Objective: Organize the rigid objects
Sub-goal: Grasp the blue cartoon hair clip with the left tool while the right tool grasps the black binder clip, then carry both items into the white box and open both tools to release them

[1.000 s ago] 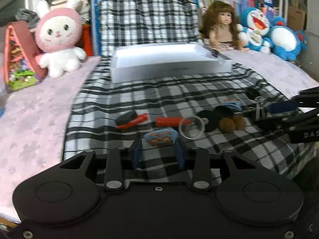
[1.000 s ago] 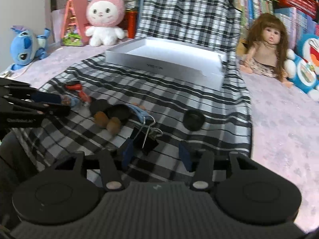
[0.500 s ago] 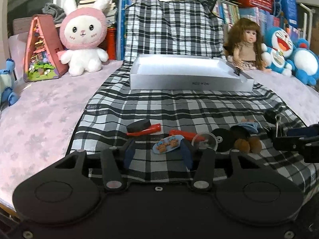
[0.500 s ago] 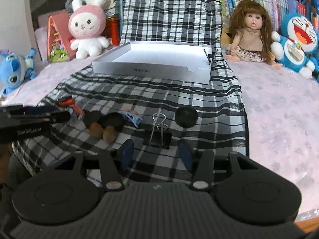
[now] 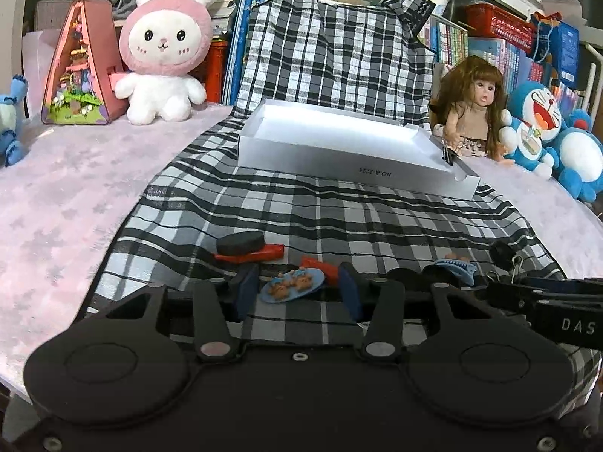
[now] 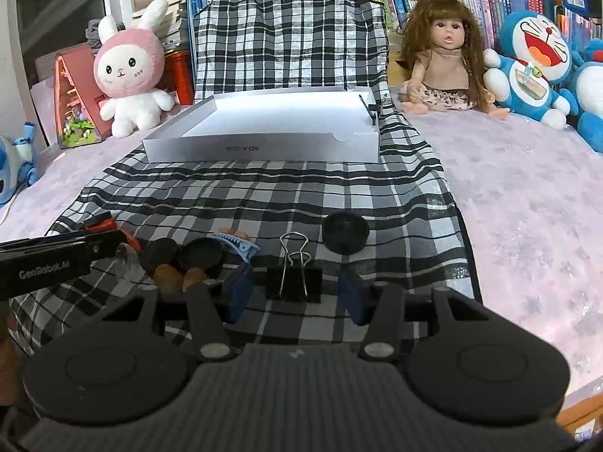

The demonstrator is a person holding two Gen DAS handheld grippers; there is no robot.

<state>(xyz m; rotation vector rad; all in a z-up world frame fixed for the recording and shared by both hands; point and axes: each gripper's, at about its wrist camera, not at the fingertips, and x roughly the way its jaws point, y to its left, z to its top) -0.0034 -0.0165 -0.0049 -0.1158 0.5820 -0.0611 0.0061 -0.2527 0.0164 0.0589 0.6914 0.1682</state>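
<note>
- Left claw (image 5: 297, 289) low over the checked cloth (image 5: 339, 218), blue pads apart, jaws just been closing a bit, with the little blue clip with bears (image 5: 293, 284) lying between them on the cloth. Pads not pressing on it, gaps visible on both sides.
- Right claw (image 6: 294, 289) same deal: pads apart, jaws just been closing, black binder clip (image 6: 294, 278) sitting between them with its wire handles pointing away. Nothing gripped yet.
- Rest of the small stuff scattered along the near edge of the cloth: red piece (image 5: 264, 253) with a black block (image 5: 241, 243) on top of it, just past the left claw; another red bit (image 5: 320, 265) partly hidden behind the right-hand pad.
- Seen from the right wrist: black round cap (image 6: 345, 232) just beyond the binder clip, blue hair claw clip (image 6: 237, 245) to its left, then two black discs (image 6: 181, 254) and a pair of brown lumps (image 6: 177, 277). Couldn't really tell what the brown things were.
- White box (image 6: 264, 128) open and further back on the cloth, well apart from the pile, with a binder clip (image 5: 447, 154) on its right-hand edge.
- Around the back of the tabletop (image 6: 527, 207): pink bunny plush (image 5: 164, 49), doll (image 6: 443, 52), blue cat plush (image 6: 531, 64).
</note>
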